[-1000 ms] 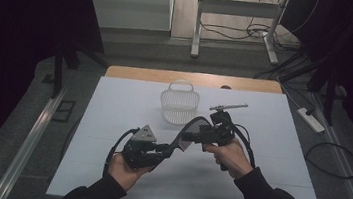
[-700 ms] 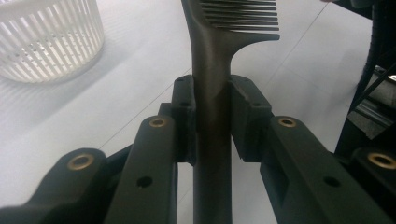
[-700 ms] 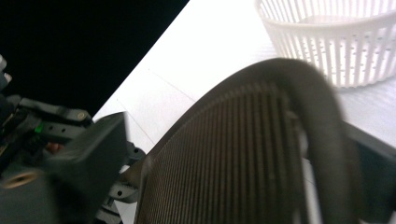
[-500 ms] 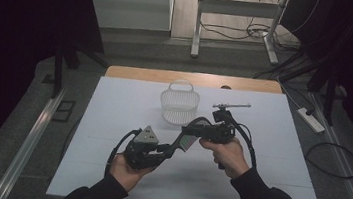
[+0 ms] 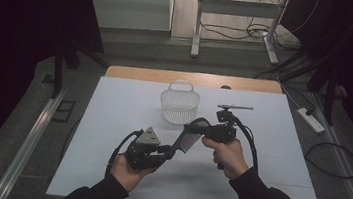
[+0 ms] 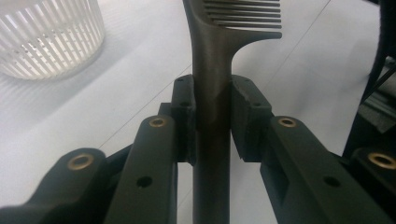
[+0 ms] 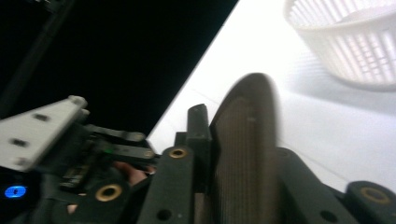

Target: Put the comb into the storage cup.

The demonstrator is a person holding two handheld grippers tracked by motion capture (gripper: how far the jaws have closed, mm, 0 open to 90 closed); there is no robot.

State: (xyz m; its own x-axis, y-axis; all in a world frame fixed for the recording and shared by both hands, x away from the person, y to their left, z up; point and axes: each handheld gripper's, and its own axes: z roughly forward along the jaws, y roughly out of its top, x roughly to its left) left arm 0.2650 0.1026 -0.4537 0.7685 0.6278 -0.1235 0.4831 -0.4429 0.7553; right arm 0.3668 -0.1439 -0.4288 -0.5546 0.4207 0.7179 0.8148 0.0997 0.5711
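my left gripper (image 6: pixel 212 116) is clamped on the smooth dark handle of a grey plastic comb (image 6: pixel 219 70), pads pressing it from both sides, teeth end pointing away from me. my right gripper (image 7: pixel 233 140) has just been closing, and its jaws now sit tight on the toothed end of that comb, so both of my tools hold it above the white table cover (image 5: pixel 111 122), in front of me. this looks like the handover between hands. beyond it stands the white slatted plastic basket (image 5: pixel 179 106), well apart, upright. next, i judge the left jaws should let go first, then the right carries the comb to the basket.
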